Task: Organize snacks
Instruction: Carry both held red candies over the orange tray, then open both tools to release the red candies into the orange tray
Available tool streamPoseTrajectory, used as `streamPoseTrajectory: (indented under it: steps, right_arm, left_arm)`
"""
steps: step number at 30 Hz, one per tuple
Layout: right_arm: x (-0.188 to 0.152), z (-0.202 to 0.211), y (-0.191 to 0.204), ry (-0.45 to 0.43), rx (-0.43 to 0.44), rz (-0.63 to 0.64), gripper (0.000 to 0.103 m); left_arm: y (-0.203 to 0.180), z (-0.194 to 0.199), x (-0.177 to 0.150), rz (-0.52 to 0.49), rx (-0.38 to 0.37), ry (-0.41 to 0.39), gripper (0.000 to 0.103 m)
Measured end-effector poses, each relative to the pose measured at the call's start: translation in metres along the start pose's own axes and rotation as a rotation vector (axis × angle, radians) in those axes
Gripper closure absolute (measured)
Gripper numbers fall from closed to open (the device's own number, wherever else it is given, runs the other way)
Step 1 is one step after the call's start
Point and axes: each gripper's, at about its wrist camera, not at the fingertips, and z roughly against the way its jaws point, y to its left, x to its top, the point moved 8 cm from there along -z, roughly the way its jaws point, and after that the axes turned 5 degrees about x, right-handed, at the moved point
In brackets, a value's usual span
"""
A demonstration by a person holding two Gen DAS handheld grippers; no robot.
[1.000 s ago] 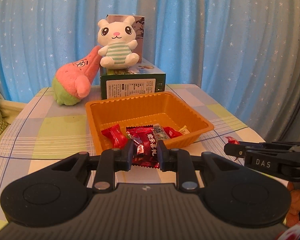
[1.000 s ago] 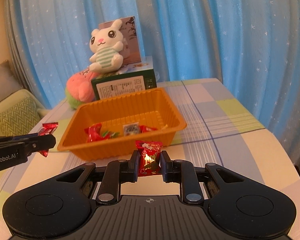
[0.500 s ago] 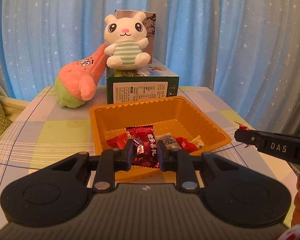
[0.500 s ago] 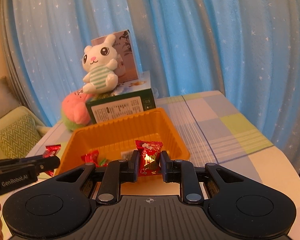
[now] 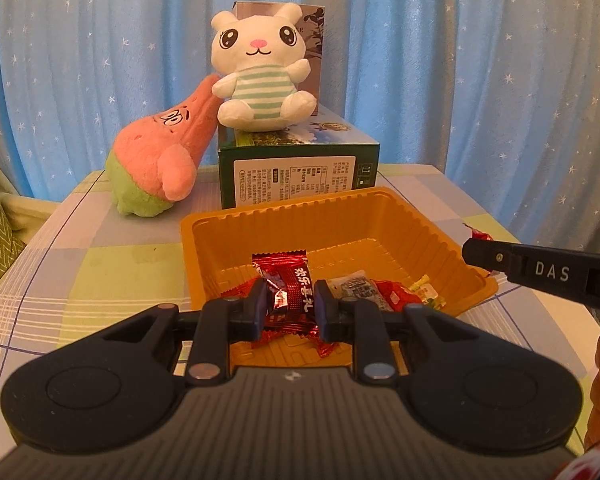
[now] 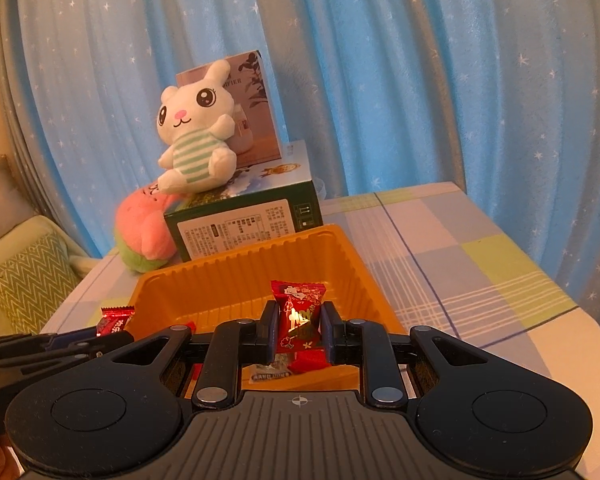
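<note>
Your left gripper [image 5: 289,309] is clamped on one red candy [image 5: 288,292], held over the near edge of the single orange tray [image 5: 440,236]. Your right gripper [image 6: 299,338] pinches a second red sweet [image 6: 299,316], also above the tray's near side. Inside the tray lie at least four loose snacks [image 5: 380,290], though the exact count is hard to tell. Behind it stand two boxes: a green box [image 5: 296,168] and a grey box [image 5: 314,36], with two plush toys, a rabbit [image 5: 260,76] and a pink star [image 5: 160,160].
</note>
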Motion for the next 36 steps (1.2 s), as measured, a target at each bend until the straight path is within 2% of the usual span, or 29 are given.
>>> streamPoseTrajectory:
  steps: [15,22,25,36]
  right_arm:
    - [-0.001,-0.026,0.002,0.024,0.004,0.002,0.081]
    - [0.001,-0.031,0.001,0.021,0.009,0.000,0.081]
    - [0.000,-0.032,0.000,0.024,0.009,-0.004,0.081]
    - [0.000,-0.034,-0.002,0.032,0.045,-0.052,0.081]
  left_arm:
    - [0.005,-0.016,0.003,0.011,-0.008,0.018,0.081]
    - [0.002,-0.020,0.006,0.034,-0.053,-0.011,0.080]
    - [0.005,-0.023,0.006,0.038,-0.026,-0.016,0.069]
    - [0.032,-0.024,0.003,0.113,0.032,0.013,0.069]
